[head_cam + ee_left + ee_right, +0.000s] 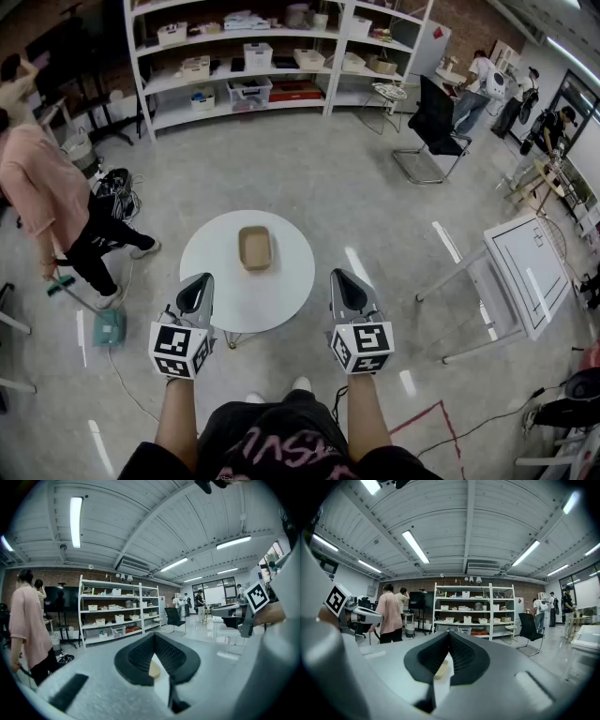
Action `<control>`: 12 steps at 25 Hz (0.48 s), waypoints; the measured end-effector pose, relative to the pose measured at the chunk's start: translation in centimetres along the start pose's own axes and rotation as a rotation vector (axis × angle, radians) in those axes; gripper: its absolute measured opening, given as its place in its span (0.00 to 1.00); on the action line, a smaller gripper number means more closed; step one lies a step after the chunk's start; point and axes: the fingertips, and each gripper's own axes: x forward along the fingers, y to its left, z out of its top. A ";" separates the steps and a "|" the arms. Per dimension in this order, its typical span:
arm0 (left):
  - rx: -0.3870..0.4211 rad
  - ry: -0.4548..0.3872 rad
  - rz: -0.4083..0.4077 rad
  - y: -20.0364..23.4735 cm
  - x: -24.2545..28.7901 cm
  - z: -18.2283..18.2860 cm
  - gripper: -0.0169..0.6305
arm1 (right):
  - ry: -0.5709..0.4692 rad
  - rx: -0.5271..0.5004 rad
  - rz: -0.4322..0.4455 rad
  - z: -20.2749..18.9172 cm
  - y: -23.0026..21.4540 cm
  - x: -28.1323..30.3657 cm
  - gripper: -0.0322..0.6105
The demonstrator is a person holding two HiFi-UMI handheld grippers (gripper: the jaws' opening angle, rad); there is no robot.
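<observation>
Tray [254, 248]: a shallow tan rectangular dish lying flat near the middle of the round table [211, 272], with nothing visible inside it.
Tray in the gripper views: a pale sliver of it shows through the gap below the closed tips, in the left gripper view [153, 670] and in the right gripper view [440, 669].
Left gripper [200, 286]: held over the near left edge of the table, pointing toward the tray but well apart from it. Its black ribbed jaws are pressed together at the tips [153, 637], with nothing between them.
Right gripper [347, 281]: held just off the near right edge of the table, level with the left one and also apart from the tray. Its jaws meet at the tips [450, 637] and hold nothing.
Marker cubes: one sits at the back of each gripper, near the person's forearms, left [180, 349] and right [361, 345].
Table: white and round, standing on a grey floor in front of the person's knees.
Surroundings: a person in a pink shirt [42, 197] bends over at the left near a teal dustpan [108, 326]. White shelving [272, 56] with boxes lines the far wall, a black chair [436, 122] stands to its right, and a white desk [525, 272] is at the right.
</observation>
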 end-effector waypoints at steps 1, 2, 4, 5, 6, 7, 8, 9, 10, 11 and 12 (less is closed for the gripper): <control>0.001 0.000 0.000 0.4 0.0 -0.1 0.02 | -0.001 0.000 -0.001 0.0 0.3 0.3 0.06; 0.002 0.000 0.000 0.7 0.0 -0.1 0.02 | -0.002 0.000 -0.002 0.0 0.5 0.5 0.06; 0.002 0.002 0.000 1.0 0.0 -0.2 0.02 | -0.003 -0.001 -0.001 0.0 0.8 0.7 0.06; 0.001 0.003 0.000 1.1 -0.1 -0.3 0.02 | -0.002 -0.002 0.000 0.0 0.9 0.8 0.06; 0.000 0.004 0.001 1.1 -0.1 -0.4 0.02 | -0.001 -0.002 0.002 -0.1 0.9 0.7 0.06; -0.001 0.005 0.001 1.0 -0.2 -0.4 0.02 | 0.001 -0.002 0.003 -0.2 1.0 0.7 0.06; -0.002 0.005 0.001 1.0 -0.2 -0.5 0.02 | 0.002 -0.002 0.004 -0.2 1.0 0.6 0.06; -0.003 0.006 0.001 1.0 -0.3 -0.6 0.02 | 0.003 -0.003 0.004 -0.3 1.0 0.6 0.06; -0.004 0.007 0.001 1.1 -0.3 -0.7 0.02 | 0.003 -0.005 0.004 -0.3 1.1 0.7 0.06; -0.006 0.009 0.001 1.2 -0.3 -0.9 0.02 | 0.002 -0.007 0.003 -0.4 1.2 0.8 0.06; -0.008 0.011 0.001 1.4 -0.3 -1.1 0.02 | 0.000 -0.008 0.000 -0.4 1.4 0.9 0.06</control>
